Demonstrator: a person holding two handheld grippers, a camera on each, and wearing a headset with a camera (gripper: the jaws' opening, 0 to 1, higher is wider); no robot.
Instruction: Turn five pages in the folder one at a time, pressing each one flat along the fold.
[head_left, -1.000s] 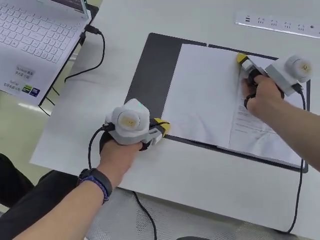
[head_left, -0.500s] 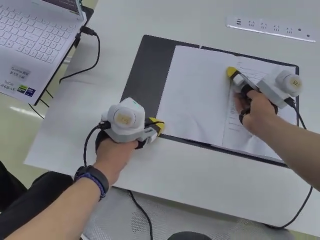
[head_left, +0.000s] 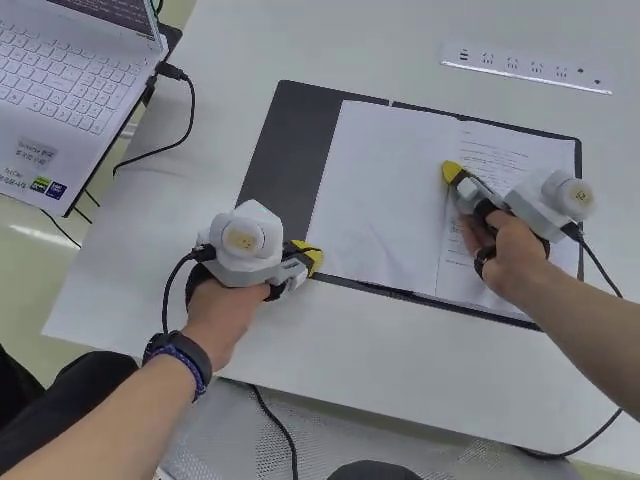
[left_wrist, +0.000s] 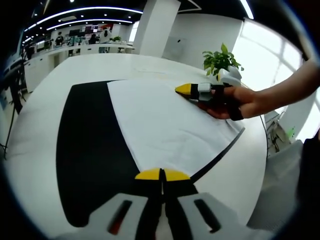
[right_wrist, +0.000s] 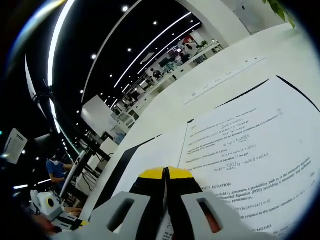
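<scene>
Head view has my right claw (head_left: 452, 172) with its jaws pressed together and nothing between them, the yellow tip down on the paper at the fold (head_left: 459, 135) of the open folder (head_left: 290, 150). My right hand (head_left: 505, 245) sits just near of it, over the printed page (head_left: 505, 155) that lies right of the fold. Left of the fold a blank page (head_left: 385, 190) lies flat, with the black cover showing beyond its left edge. My left claw (head_left: 306, 258) is also closed on nothing, its tip at the folder's near edge, by the blank page's near-left corner; I cannot tell whether it touches the paper. The folder lies flat in the middle of the white table (head_left: 400, 350). At the far left stands a laptop (head_left: 60, 90) with a black cable (head_left: 190, 110) plugged into it, and a power strip (head_left: 525, 68) lies at the far right.
</scene>
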